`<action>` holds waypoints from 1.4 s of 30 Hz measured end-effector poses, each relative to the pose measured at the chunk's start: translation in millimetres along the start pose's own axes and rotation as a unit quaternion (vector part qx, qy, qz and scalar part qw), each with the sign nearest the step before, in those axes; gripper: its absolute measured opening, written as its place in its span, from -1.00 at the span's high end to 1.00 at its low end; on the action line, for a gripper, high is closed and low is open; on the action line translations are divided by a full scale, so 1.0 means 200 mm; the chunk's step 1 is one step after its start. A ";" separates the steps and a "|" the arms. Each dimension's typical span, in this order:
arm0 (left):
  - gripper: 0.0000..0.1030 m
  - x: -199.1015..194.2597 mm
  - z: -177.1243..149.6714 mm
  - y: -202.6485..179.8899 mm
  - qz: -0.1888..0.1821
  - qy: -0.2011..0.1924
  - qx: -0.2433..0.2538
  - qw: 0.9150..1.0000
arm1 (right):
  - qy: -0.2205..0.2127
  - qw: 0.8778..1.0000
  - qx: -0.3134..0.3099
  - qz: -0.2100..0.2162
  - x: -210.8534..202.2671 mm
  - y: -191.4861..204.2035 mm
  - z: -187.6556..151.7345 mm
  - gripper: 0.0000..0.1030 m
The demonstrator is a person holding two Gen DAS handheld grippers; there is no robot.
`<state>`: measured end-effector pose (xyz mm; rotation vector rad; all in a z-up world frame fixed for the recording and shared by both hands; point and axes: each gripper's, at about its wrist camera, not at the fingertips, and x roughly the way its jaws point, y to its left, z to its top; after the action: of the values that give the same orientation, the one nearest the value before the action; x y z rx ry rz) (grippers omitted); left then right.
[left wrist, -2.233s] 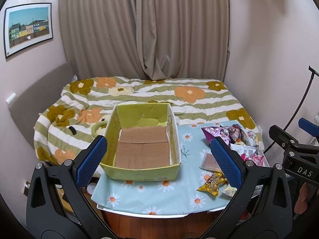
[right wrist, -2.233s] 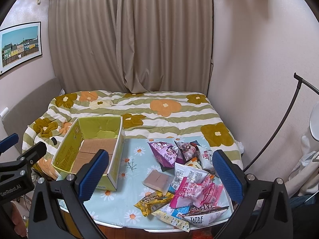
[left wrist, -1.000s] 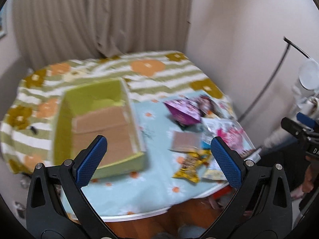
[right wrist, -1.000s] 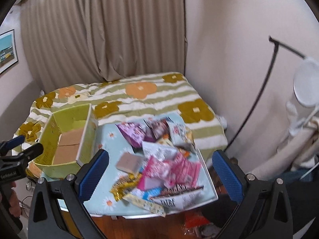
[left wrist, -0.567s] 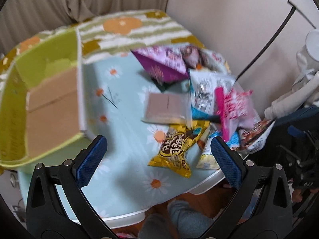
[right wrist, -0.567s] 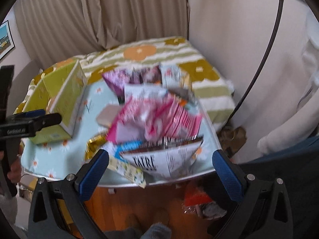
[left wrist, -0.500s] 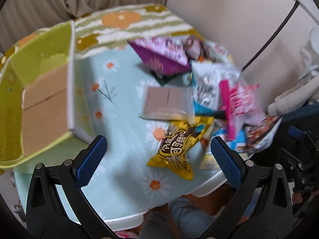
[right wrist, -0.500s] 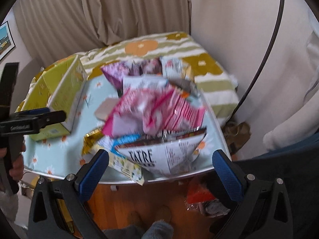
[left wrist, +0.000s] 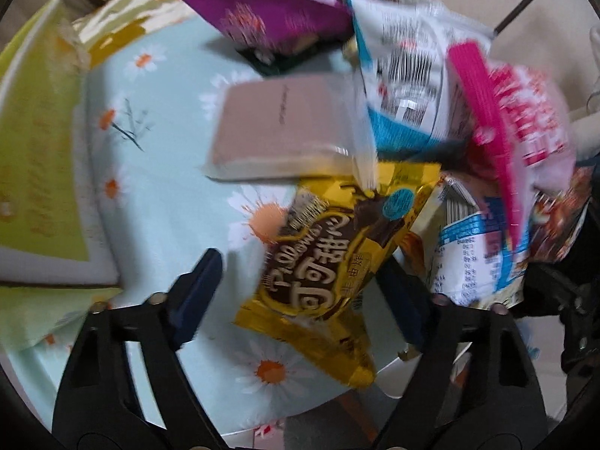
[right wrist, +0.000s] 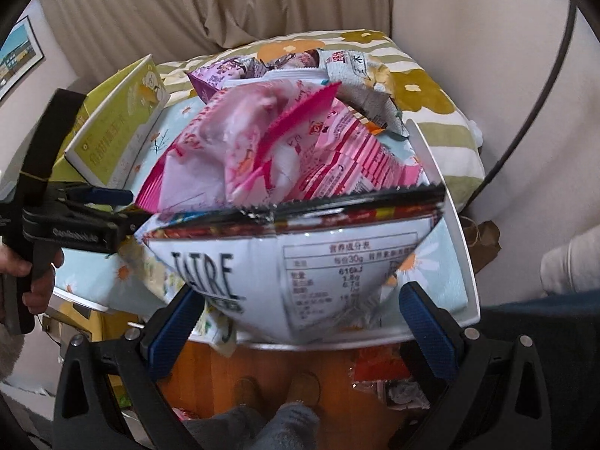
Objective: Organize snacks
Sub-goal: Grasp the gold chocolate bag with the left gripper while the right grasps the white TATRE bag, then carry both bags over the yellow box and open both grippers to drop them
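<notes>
Left wrist view showed the left claw (left wrist: 300, 281) half spread, its jaws having just been narrowing around the yellow snack packet (left wrist: 330, 258) lying on the tabletop (left wrist: 168, 202) right of the green box (left wrist: 33, 142); whether the pads pressed it I could not tell. Right wrist view showed the right claw (right wrist: 300, 322) wide apart, gripping nothing, its fingers either side of the white TATRE bag (right wrist: 292, 270) at the tabletop's near edge. Compared with a second earlier, both claws had dropped close over the snack pile.
</notes>
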<state>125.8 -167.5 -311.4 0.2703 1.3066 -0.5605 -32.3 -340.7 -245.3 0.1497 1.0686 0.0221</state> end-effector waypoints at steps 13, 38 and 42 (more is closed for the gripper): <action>0.02 0.07 -0.02 -0.01 -0.023 0.015 -0.018 0.999 | -0.013 0.997 -0.014 0.075 0.07 -0.08 0.07 -0.70; 0.09 -0.38 -0.24 -0.13 -0.010 -0.040 -0.054 0.998 | -0.059 0.995 -0.011 0.081 -0.23 -0.13 0.12 -0.24; 0.09 -0.53 -0.20 -0.12 -0.002 -0.067 -0.065 0.996 | -0.074 0.993 -0.022 0.087 -0.31 -0.10 0.19 -0.24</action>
<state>63.2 -142.3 -216.6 0.1207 1.2082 -0.4869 -30.2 -371.0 -175.6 0.2014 0.9044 0.1879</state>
